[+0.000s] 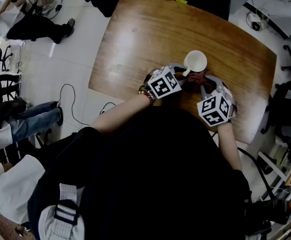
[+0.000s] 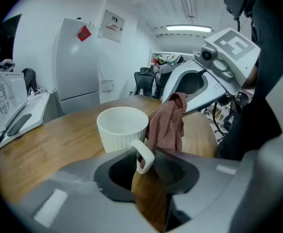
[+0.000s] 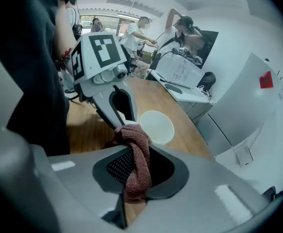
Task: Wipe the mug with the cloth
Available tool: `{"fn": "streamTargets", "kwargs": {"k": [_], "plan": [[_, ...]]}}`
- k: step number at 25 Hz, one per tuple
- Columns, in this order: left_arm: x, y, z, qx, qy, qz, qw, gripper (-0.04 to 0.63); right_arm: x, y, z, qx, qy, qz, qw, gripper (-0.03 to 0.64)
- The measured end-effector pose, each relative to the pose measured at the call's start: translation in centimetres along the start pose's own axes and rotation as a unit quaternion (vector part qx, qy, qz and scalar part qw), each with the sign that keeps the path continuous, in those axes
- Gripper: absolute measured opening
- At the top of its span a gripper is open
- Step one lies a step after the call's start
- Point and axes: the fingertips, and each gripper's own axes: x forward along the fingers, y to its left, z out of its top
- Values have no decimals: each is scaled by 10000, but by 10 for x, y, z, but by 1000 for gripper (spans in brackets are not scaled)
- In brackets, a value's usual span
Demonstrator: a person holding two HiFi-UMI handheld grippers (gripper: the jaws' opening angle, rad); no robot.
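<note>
A white ribbed mug (image 2: 123, 127) stands upright over the wooden table (image 1: 135, 39), and I cannot tell whether it rests on it. My left gripper (image 2: 144, 165) is shut on the mug's handle (image 2: 144, 154), which sits between its pads. My right gripper (image 3: 136, 168) is shut on a reddish-brown cloth (image 3: 137, 152), and the bunched cloth (image 2: 168, 123) hangs right beside the mug's wall, by the handle. In the head view the mug (image 1: 195, 61) lies just beyond both grippers, left gripper (image 1: 181, 74) and right gripper (image 1: 203, 85), with the cloth (image 1: 197, 78) between them.
The table's near edge (image 1: 130, 96) runs just in front of my body. A white desk with a laptop (image 3: 183, 79) and a white cabinet (image 2: 78, 62) stand beyond the table. People (image 1: 30, 14) sit and stand to the left. Office chairs (image 1: 290, 94) stand at the right.
</note>
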Motion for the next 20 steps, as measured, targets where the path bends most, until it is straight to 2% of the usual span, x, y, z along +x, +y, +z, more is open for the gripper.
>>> {"fn": "streamTargets", "kwargs": {"k": [8,20], "plan": [[-1,0,-1,-22,13,-20,10000,109,34,6,2,-420,412,-18,9983,54],[-6,1,-3,-171,-1,-75,9998,98,84,20,-28,298,836,79,9960,54]]}}
